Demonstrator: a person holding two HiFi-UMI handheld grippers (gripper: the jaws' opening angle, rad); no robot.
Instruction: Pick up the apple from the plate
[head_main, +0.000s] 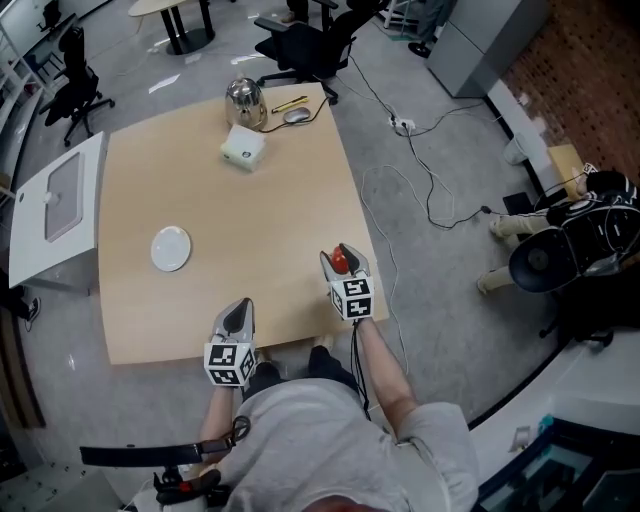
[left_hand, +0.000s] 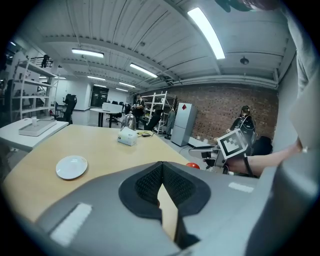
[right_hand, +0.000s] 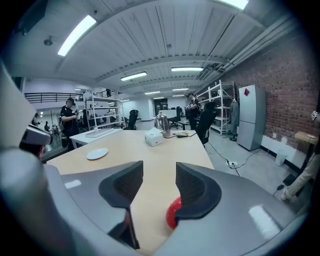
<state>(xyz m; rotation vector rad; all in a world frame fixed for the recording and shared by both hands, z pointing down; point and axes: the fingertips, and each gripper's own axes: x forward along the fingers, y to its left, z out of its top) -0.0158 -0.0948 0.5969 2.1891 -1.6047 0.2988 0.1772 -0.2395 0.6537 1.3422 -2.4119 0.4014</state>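
A small red apple (head_main: 340, 261) sits at the near edge of the pale wooden table (head_main: 280, 220), right at the tips of the right gripper (right_hand: 159, 172). That gripper's jaws stand apart and do not pinch the fruit. In the right gripper view the apple shows low in the gap, partly hidden behind the right-hand jaw and clear of the other jaw. The round white plate (head_main: 171, 248) lies well off to that gripper's left, ahead of the left gripper (left_hand: 161, 167), whose jaws are pressed together at the tips.
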